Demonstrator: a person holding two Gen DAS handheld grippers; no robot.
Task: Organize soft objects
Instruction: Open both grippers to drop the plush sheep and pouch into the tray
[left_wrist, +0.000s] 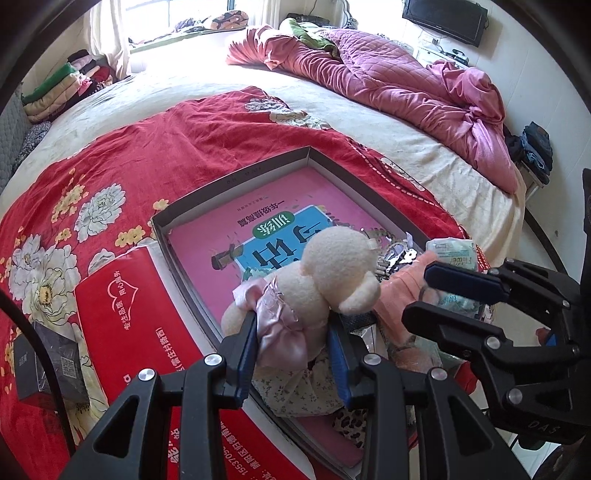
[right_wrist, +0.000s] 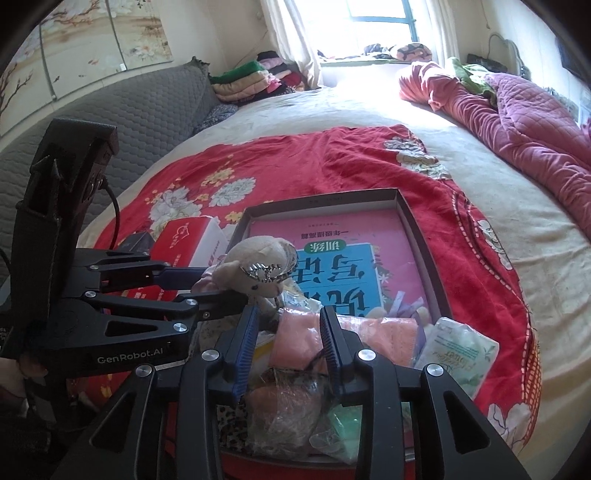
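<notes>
My left gripper is shut on a cream plush bear in a pink satin dress, held over the near end of a shallow grey box on the bed. The bear, with a silver tiara, and the left gripper also show in the right wrist view. My right gripper is open with its jaws around a folded peach cloth in the box's near end; it also shows in the left wrist view. A pink book lies in the box.
A tissue pack, a plastic-wrapped bundle and leopard-print fabric lie at the box's near end. A red carton and a black box lie left of it on the red floral blanket. A pink quilt lies far right.
</notes>
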